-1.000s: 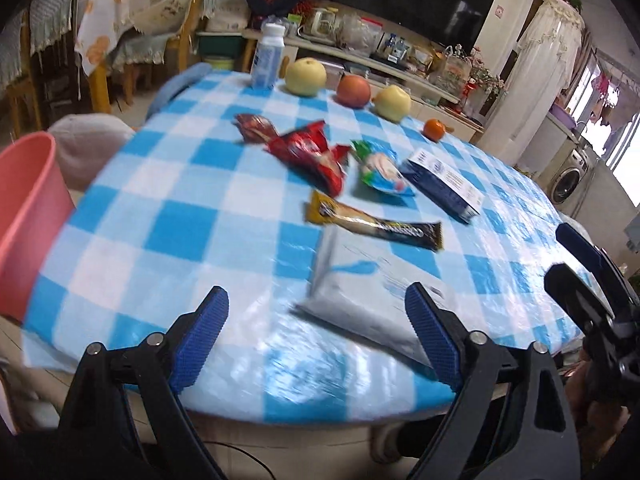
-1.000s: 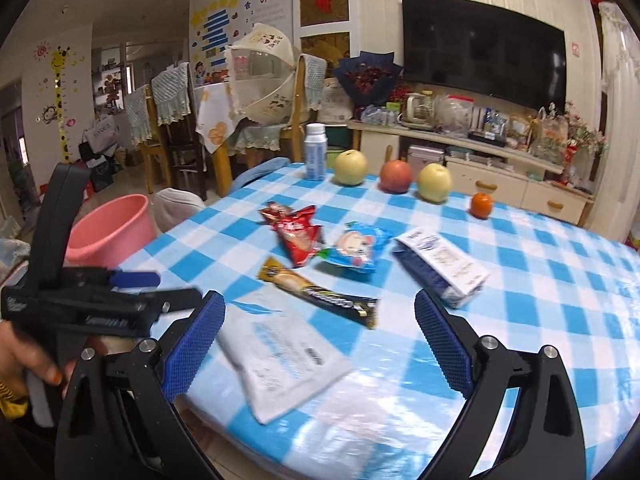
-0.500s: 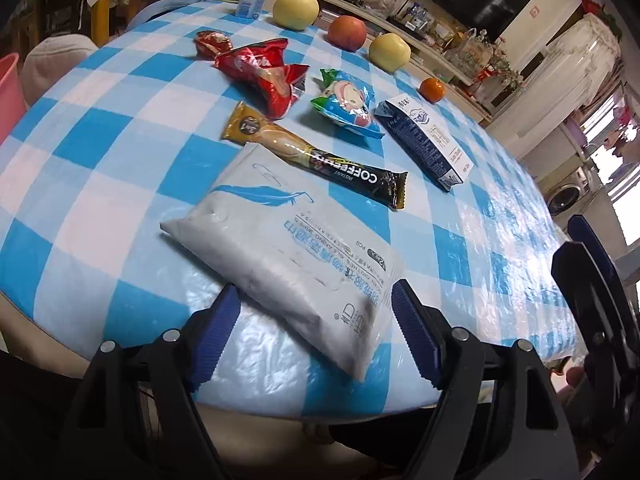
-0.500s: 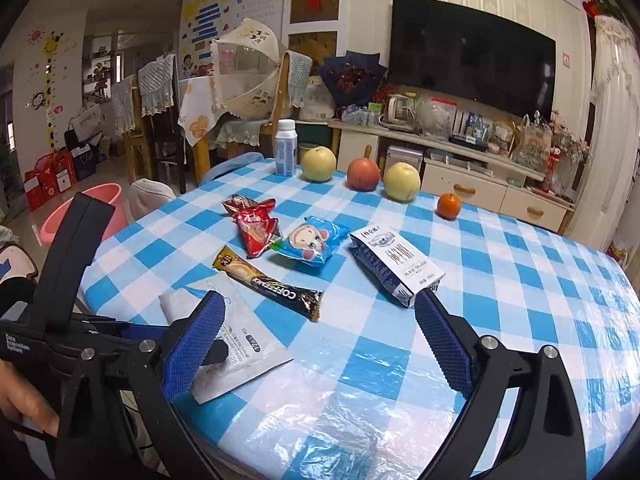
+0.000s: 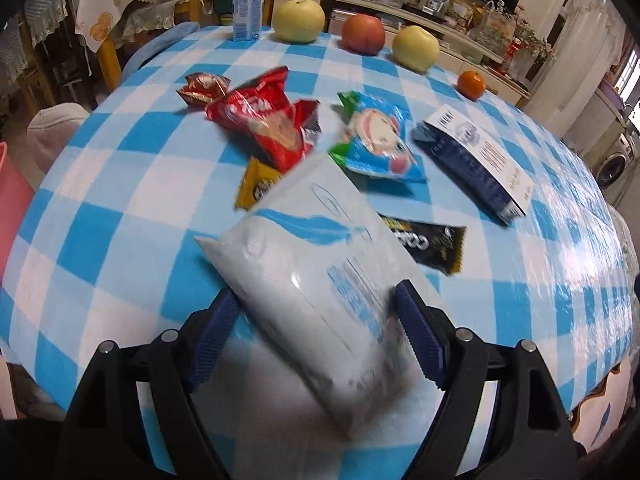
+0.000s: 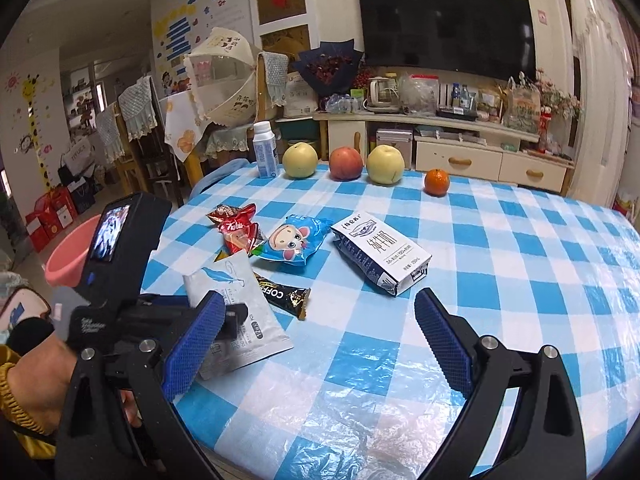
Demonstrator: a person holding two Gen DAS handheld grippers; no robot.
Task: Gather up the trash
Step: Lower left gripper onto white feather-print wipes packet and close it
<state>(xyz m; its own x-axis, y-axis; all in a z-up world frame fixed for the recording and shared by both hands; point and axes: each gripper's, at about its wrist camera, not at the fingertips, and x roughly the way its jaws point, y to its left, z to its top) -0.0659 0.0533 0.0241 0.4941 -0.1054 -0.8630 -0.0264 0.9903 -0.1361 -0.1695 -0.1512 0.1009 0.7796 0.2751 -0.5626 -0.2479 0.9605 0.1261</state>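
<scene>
My left gripper (image 5: 316, 332) is shut on a white tissue pack (image 5: 316, 264) with a blue feather print and holds its near end tilted up over the table's front edge; the pack also shows in the right wrist view (image 6: 236, 308). Behind it lie a black-and-yellow coffee wrapper (image 5: 424, 244), a red snack wrapper (image 5: 268, 124), a blue cartoon snack bag (image 5: 376, 144) and a navy-and-white milk carton (image 5: 472, 160). My right gripper (image 6: 316, 344) is open and empty, hovering above the front of the table, right of the left gripper.
A blue-and-white checked tablecloth (image 6: 500, 264) covers the round table. At the far edge stand a white bottle (image 6: 265, 155), two yellow pears, a red apple (image 6: 346, 163) and an orange (image 6: 437, 181). A pink bin (image 6: 66, 256) stands left of the table. Chairs crowd the back left.
My left gripper has closed on the tissue pack and lifted its near end off the table. My right gripper has drifted slightly and stays open.
</scene>
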